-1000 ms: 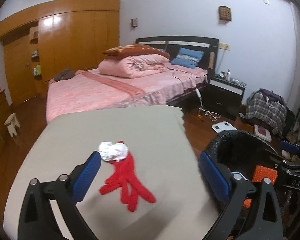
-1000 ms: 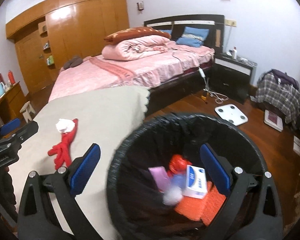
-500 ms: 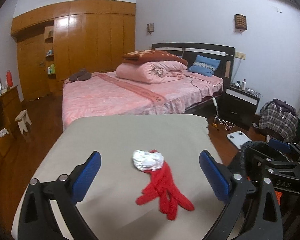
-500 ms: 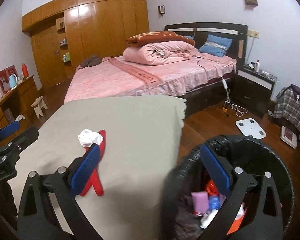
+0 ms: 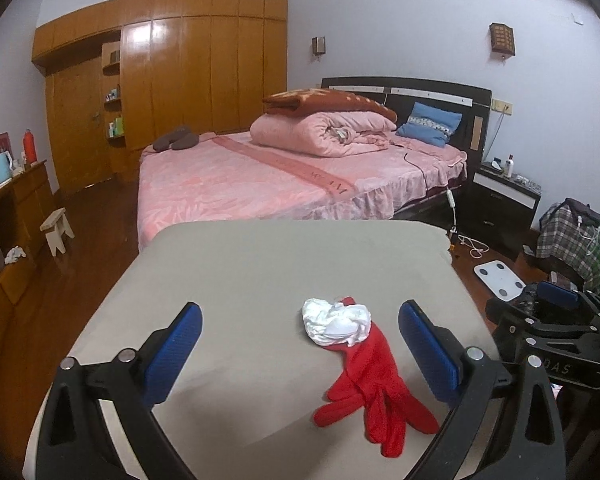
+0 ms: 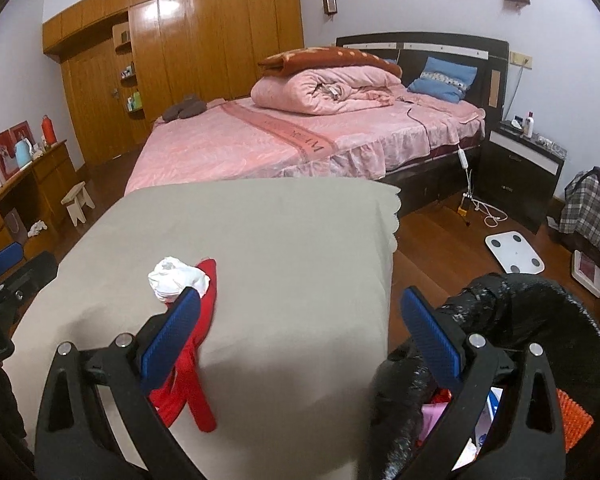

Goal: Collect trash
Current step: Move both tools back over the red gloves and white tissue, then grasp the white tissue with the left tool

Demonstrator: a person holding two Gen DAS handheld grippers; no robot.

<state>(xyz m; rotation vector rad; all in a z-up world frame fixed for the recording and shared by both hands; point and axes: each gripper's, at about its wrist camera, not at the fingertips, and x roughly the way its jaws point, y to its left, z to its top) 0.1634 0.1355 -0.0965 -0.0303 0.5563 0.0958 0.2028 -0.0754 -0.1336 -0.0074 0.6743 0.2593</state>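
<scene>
While both the left gripper point(image 5: 300, 344) and right gripper point(image 6: 300, 320) hang spread and empty, a red glove point(image 5: 374, 384) lies on the beige surface point(image 5: 260, 264), fingers toward the camera, white crumpled tissue point(image 5: 336, 320) on its cuff.
</scene>
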